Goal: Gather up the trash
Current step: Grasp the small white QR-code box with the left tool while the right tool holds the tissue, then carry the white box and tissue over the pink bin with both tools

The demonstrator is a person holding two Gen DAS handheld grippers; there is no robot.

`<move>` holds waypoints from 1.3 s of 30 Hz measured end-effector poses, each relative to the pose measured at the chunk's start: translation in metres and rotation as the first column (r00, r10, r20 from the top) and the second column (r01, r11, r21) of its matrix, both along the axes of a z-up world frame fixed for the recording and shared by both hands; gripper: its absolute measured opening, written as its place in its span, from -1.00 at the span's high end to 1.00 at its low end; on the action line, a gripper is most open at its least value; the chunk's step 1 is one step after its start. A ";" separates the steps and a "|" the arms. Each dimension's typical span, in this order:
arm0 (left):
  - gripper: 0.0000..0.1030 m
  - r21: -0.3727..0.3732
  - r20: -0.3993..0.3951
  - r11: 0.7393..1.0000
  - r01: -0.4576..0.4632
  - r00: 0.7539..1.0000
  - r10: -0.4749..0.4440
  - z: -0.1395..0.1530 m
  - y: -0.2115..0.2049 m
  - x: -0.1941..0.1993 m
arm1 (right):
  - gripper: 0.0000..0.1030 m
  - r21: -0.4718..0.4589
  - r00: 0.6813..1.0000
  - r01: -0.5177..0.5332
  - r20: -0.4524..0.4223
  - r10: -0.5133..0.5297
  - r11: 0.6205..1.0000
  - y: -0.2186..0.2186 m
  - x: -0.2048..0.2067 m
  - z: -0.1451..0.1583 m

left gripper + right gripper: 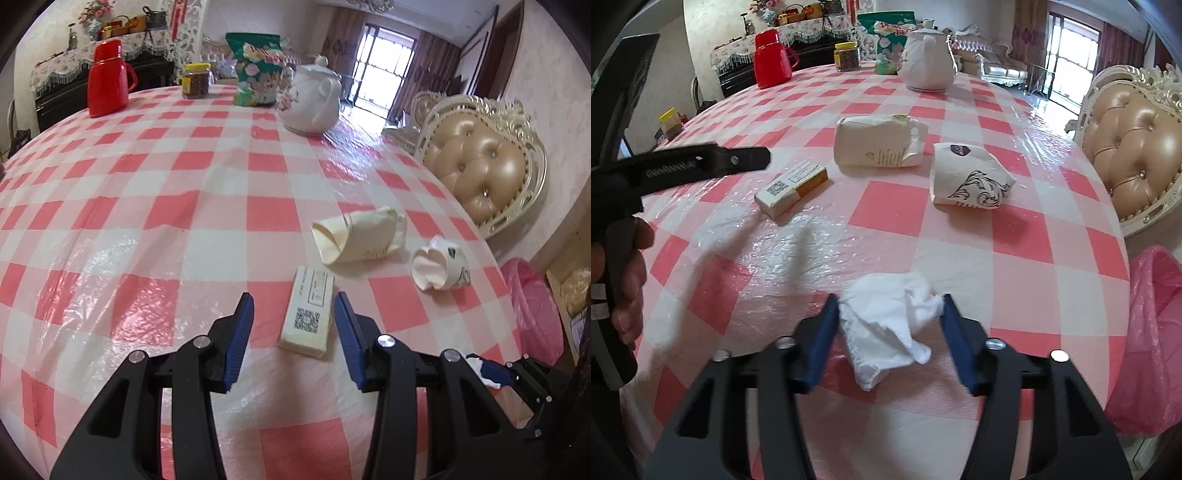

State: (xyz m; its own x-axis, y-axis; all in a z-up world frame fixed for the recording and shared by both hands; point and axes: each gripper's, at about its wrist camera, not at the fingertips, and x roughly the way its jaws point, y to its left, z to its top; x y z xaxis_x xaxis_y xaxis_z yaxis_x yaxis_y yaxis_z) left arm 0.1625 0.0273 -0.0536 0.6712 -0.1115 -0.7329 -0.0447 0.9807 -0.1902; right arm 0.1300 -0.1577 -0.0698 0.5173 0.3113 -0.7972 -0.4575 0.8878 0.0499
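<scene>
My left gripper (pixel 294 308) is open, its blue fingers on either side of a small cream box with a QR code (pixel 307 314) lying on the checked tablecloth. The box also shows in the right wrist view (pixel 792 187). My right gripper (pixel 889 310) is open around a crumpled white tissue (pixel 886 321) near the table's front edge; its pads are close to the tissue's sides. A crushed cream paper cup (pixel 360 234) (pixel 879 140) and a crushed patterned paper cup (pixel 441 264) (pixel 971 179) lie further on. A bin with a pink bag (pixel 532 314) (pixel 1156 339) stands beside the table at right.
At the table's far end stand a red thermos (pixel 109 79), a jar with a yellow lid (pixel 195 81), a green snack bag (pixel 258 70) and a white teapot (pixel 314 99). A padded chair (pixel 484 162) stands at the right edge. The left gripper's body (pixel 701 162) crosses the right wrist view.
</scene>
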 end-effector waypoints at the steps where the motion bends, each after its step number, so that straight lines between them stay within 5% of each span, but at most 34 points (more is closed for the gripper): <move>1: 0.15 0.004 -0.007 1.000 0.006 1.000 -0.006 -0.002 -0.001 0.001 | 0.10 0.003 1.000 -0.006 -0.001 0.006 1.000 0.000 0.000 0.000; 21: 0.15 0.101 -0.092 0.993 0.066 0.994 -0.057 -0.025 -0.023 0.014 | 0.20 0.052 0.997 0.059 0.037 -0.061 0.997 -0.038 0.006 0.017; 27: 0.37 0.120 -0.115 0.990 0.080 0.991 -0.066 -0.031 -0.026 0.016 | 0.20 0.063 0.994 0.092 0.047 -0.095 0.994 -0.052 0.008 0.021; 39: 0.38 0.106 -0.062 0.992 0.067 0.996 -0.061 -0.014 -0.027 0.005 | 0.20 0.077 0.986 0.142 0.073 -0.148 0.987 -0.076 0.006 0.030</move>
State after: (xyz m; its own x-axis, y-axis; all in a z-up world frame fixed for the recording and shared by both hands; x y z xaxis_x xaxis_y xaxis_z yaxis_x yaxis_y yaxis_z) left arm 0.1678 0.0004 -0.0673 0.6210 -0.0712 -0.7805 0.0111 0.9966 -0.0821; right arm 0.1363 -0.2335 -0.0397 0.6214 0.2827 -0.7308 -0.3289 0.9406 0.0842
